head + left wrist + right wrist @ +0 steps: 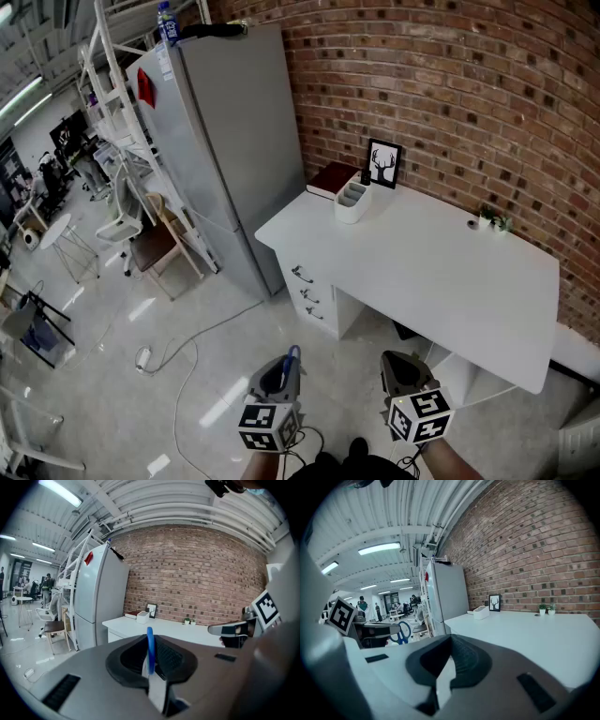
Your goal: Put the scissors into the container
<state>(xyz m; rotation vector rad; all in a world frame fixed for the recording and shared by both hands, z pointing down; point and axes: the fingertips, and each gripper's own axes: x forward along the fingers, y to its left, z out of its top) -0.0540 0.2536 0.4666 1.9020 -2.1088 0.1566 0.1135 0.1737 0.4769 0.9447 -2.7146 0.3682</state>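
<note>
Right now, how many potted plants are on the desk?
2. The first plant and the second plant stand side by side at the back edge of the desk, by the brick wall, away from the container. None looks hidden.

The left tongs (278,373) seemingly clamp blue scissors (292,355).

Bright ceiling tube lights (60,492); strong fisheye warp; dark vignetted corners.

The head view looks steeply down from well back of the desk (441,272); both gripper views sit low, facing level toward the brick wall (450,84), the right nearer the desk; all three share desk, fridge (225,141) and container (352,202).
</note>
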